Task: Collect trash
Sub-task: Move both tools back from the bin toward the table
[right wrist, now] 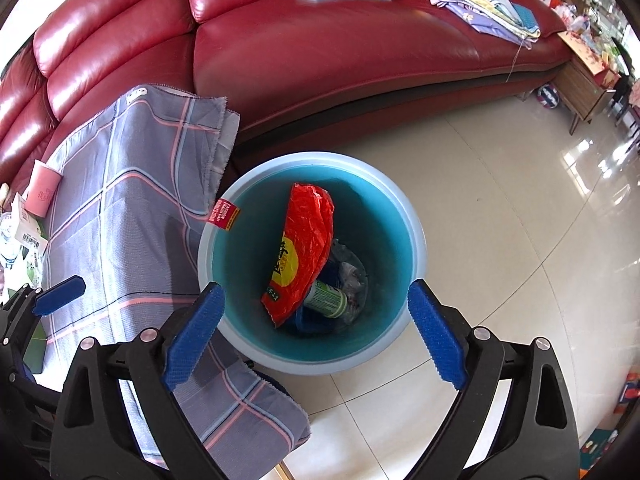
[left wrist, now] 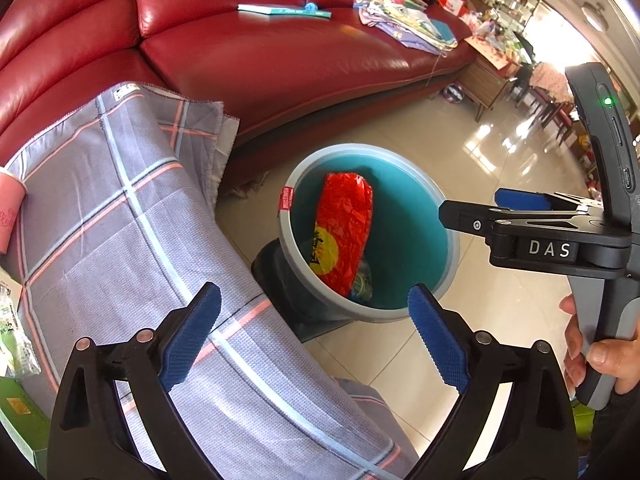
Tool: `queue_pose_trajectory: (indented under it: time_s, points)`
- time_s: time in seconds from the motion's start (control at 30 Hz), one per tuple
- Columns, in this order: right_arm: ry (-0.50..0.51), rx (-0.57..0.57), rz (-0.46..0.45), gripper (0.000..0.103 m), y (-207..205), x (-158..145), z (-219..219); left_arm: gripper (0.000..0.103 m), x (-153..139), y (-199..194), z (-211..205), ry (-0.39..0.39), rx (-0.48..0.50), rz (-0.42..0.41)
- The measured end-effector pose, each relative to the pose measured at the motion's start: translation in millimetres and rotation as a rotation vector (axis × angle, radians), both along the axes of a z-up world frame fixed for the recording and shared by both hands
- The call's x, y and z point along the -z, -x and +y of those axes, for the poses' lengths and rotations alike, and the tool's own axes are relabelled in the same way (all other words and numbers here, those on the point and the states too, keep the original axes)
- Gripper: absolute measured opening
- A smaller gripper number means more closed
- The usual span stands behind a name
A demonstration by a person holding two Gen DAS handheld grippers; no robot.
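Trash sits down in the teal bin (right wrist: 416,240) on the tile floor (right wrist: 500,208) — the right wrist view looks straight in and catches a green can (right wrist: 326,300) under the red snack bag (right wrist: 304,248), which the left view mostly hides. Both claws are spread wide with nothing between the pads, right gripper (right wrist: 316,332) over the bin, left gripper (left wrist: 314,336) at the edge of the plaid cloth (left wrist: 120,208). Red sofa (right wrist: 320,52) behind, pink cup (right wrist: 42,194) off on the cloth.

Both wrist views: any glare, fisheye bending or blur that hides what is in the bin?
Left wrist: strong glare on the glossy floor tiles, edges bent, round teal plastic bin sharp. Right wrist: sheen on the red leather sofa, straight tile joints curve, crinkled red snack bag in focus.
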State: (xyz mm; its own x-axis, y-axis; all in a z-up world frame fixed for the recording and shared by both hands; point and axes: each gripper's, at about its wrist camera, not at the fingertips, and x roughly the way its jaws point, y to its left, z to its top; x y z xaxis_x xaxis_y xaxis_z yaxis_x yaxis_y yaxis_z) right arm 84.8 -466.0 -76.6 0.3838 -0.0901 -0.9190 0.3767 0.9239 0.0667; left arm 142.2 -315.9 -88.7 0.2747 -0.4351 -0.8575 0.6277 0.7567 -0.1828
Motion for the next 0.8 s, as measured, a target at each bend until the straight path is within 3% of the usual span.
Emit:
queue_pose_trajectory:
  time_s: [0.8]
  points:
    - [0.112,-0.123,-0.029,0.089,2,-59,95,0.096,-42,10,102,0.109,-0.14,-0.053]
